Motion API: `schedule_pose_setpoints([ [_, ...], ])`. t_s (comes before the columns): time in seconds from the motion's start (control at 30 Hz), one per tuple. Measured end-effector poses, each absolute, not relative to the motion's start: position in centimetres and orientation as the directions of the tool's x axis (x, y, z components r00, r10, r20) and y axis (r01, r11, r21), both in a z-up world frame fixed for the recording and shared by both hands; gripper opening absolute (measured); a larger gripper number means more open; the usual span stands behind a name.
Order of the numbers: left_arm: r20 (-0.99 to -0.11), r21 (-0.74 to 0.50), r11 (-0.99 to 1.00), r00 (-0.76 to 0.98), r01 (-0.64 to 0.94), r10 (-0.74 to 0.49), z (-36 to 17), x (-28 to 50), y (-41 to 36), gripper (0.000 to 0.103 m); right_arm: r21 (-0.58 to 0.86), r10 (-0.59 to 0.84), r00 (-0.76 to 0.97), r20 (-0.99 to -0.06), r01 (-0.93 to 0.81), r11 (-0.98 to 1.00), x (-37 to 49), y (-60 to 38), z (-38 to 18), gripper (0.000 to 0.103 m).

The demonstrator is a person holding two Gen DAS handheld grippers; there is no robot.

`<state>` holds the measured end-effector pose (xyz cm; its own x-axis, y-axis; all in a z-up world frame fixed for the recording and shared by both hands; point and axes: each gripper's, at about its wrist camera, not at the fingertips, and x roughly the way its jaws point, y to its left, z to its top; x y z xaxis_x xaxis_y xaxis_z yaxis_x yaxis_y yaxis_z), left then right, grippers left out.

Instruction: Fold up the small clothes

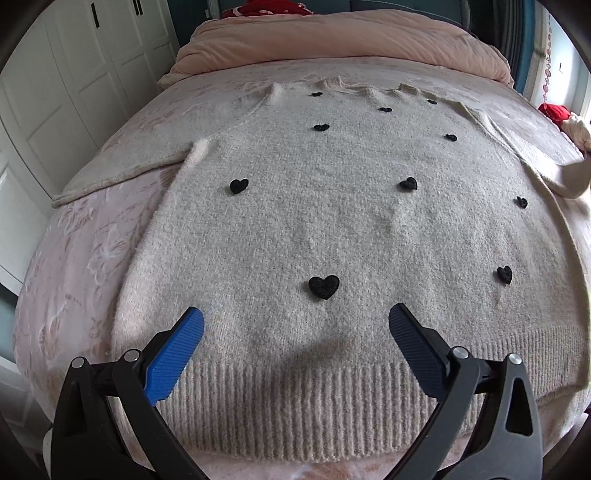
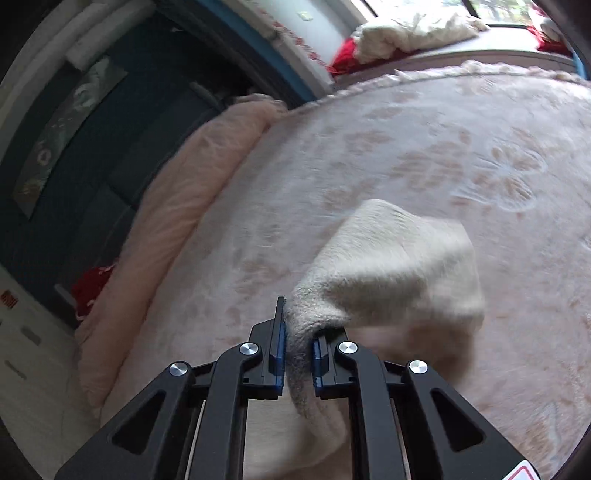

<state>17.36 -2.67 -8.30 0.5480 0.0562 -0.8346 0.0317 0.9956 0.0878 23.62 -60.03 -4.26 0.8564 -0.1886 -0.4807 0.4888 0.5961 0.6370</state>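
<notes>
A cream knitted sweater (image 1: 332, 229) with small black hearts lies flat on the bed, ribbed hem nearest the camera, neck at the far end. Its left sleeve (image 1: 122, 170) stretches out flat to the left. My left gripper (image 1: 295, 321) hovers open just above the fabric near the hem, nothing between its blue pads. In the right wrist view my right gripper (image 2: 298, 343) is shut on a fold of the sweater's right sleeve (image 2: 388, 266), which bunches up and hangs lifted off the bed. That lifted sleeve end (image 1: 569, 184) shows at the right edge of the left wrist view.
The pink flower-patterned bedspread (image 2: 406, 155) covers the bed. A folded pink duvet (image 1: 332, 40) lies across the head end. White wardrobe doors (image 1: 74, 85) stand to the left. Red and cream cloth (image 2: 399, 33) is piled on a ledge beyond the bed's right side.
</notes>
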Motion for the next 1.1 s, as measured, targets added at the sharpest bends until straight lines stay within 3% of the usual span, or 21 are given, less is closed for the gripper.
schedule_pose_setpoints([
  [0.17,-0.830,0.041,0.999,0.556,0.012,0.028,-7.7,16.8,-1.7,0.098,0.520,0.052,0.941,-0.334,0.138,0.843,29.8,-46.2,5.0,0.011],
  [0.27,-0.823,0.024,1.000,0.568,0.002,0.019,-7.1,16.3,-1.0,0.098,0.442,0.211,0.921,-0.327,-0.048,0.896,33.2,-36.9,7.3,0.012],
  [0.4,-0.818,-0.015,1.000,0.575,-0.018,-0.002,-6.4,16.1,0.9,0.098,0.326,0.331,0.838,-0.433,-0.197,0.925,37.4,-25.8,5.0,0.017],
  [0.47,-0.823,-0.059,0.998,0.568,-0.035,-0.029,-6.2,16.4,2.2,0.098,0.309,0.382,0.752,-0.537,-0.246,0.919,39.5,-21.3,1.4,0.041],
  [0.57,-0.818,-0.138,0.988,0.570,-0.064,-0.078,-5.5,17.6,4.3,0.098,0.253,0.371,0.653,-0.660,-0.272,0.929,39.9,-17.4,-3.8,0.043],
  [0.7,-0.784,-0.261,0.962,0.598,-0.074,-0.167,-4.2,21.2,6.7,0.098,0.329,0.387,0.649,-0.654,-0.216,0.919,36.0,-20.4,-6.1,0.043],
  [0.83,-0.744,-0.417,0.907,0.597,-0.064,-0.300,-4.3,28.5,7.5,0.098,0.371,0.287,0.679,-0.676,-0.024,0.928,31.3,-27.0,-7.5,0.045],
  [1.0,-0.726,-0.531,0.831,0.595,-0.165,-0.346,-8.1,37.7,6.9,0.098,0.522,0.250,0.687,-0.682,0.218,0.825,29.0,-36.3,-10.1,0.048],
  [1.1,-0.751,-0.572,0.777,0.550,-0.264,-0.365,-11.3,41.5,6.6,0.086,0.637,0.307,0.696,-0.649,0.276,0.720,29.9,-39.5,-11.9,0.046],
])
